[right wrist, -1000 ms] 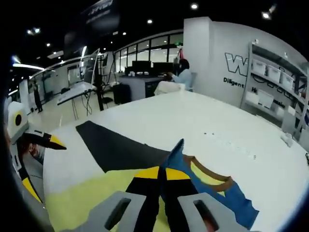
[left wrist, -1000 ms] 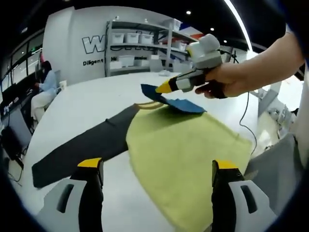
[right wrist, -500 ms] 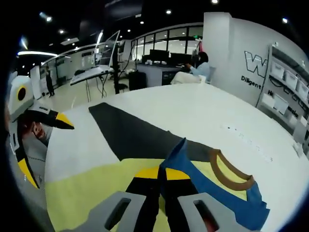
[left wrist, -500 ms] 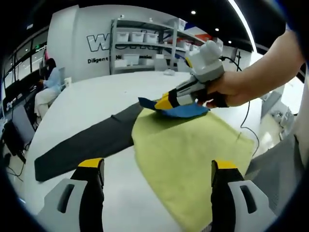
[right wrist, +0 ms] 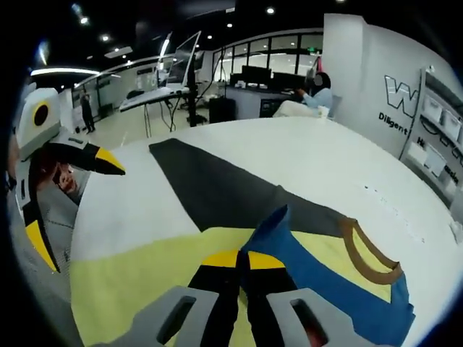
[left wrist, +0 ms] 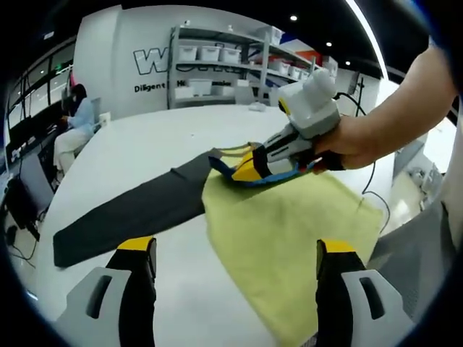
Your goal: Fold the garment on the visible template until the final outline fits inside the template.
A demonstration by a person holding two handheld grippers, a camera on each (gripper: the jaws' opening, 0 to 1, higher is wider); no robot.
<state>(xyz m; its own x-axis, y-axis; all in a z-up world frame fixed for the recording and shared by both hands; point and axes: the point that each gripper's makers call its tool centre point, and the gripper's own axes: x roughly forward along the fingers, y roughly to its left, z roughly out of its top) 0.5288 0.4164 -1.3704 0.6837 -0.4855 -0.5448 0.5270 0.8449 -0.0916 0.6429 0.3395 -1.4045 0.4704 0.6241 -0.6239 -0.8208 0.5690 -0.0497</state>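
One fold is underway, and I'd judge the job well short of finished. My right gripper (right wrist: 242,262) has its jaws pressed together on a pinch of the blue sleeve (right wrist: 318,278), which rises to a peak just ahead of the tips. From the left gripper view I see that same right gripper (left wrist: 249,168), held in a hand (left wrist: 346,143), low over the near edge of the yellow-green garment (left wrist: 289,238), with blue cloth bunched under it. My left gripper (left wrist: 235,249) is idle, jaws spread wide with nothing between them, hanging over the cloth's near side.

Beyond the pinch lie the brown collar (right wrist: 365,253) and then the dark template strip (right wrist: 210,191), running out from under the garment across the white table (right wrist: 304,159). Most of the yellow-green body is spread flat and far wider than the strip, so several folds remain.

Against a second ago, the blue sleeve has been drawn further in over the body, and the right gripper has dropped closer to the cloth. The grip is unchanged, and the left jaws are as wide as before.
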